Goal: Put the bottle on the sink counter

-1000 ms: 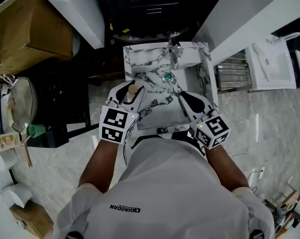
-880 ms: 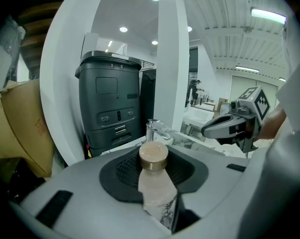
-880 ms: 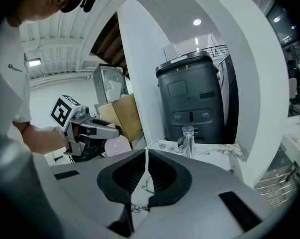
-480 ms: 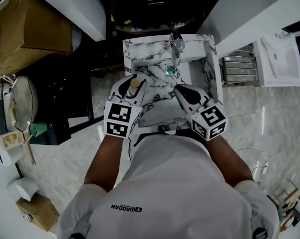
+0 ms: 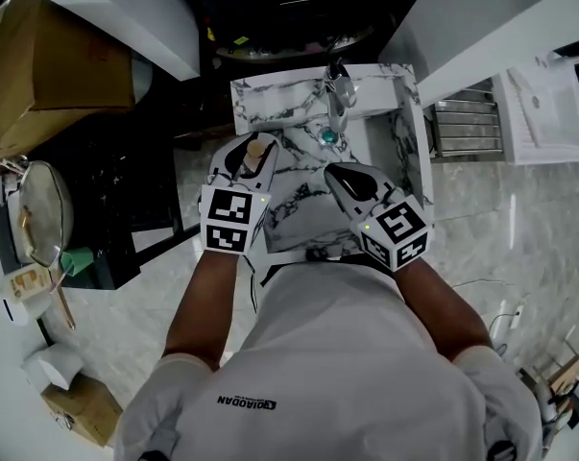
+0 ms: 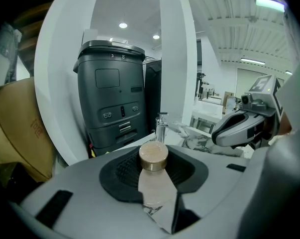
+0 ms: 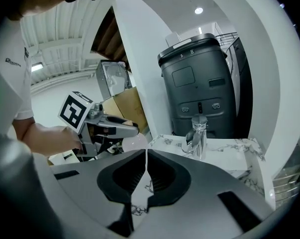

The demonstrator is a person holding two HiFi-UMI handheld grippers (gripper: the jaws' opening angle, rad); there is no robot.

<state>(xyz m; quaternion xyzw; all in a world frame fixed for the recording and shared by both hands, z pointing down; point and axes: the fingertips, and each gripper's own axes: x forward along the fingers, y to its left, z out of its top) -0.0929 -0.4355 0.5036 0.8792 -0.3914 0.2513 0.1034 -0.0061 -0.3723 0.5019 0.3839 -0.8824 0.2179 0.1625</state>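
A small pale pink bottle point(image 6: 154, 183) with a tan round cap point(image 5: 256, 147) stands upright between the jaws of my left gripper point(image 5: 247, 159), which is shut on it. In the head view it hangs over the left part of the marble sink counter point(image 5: 255, 99). My right gripper point(image 5: 347, 179) is over the front right of the basin, its jaws shut with nothing between them. In the right gripper view the bottle point(image 7: 131, 142) shows as a pink body under the left gripper point(image 7: 102, 126). The chrome faucet point(image 5: 339, 92) stands at the back of the sink.
A teal drain plug point(image 5: 326, 135) sits in the basin. A dark grey machine point(image 6: 112, 103) stands behind the sink. A cardboard box point(image 5: 49, 60) is at the far left, and a metal rack point(image 5: 467, 123) at the right. Pale marble floor surrounds the counter.
Both grippers have edged forward over the sink, the left one carrying the bottle with it. Its grip has not changed.
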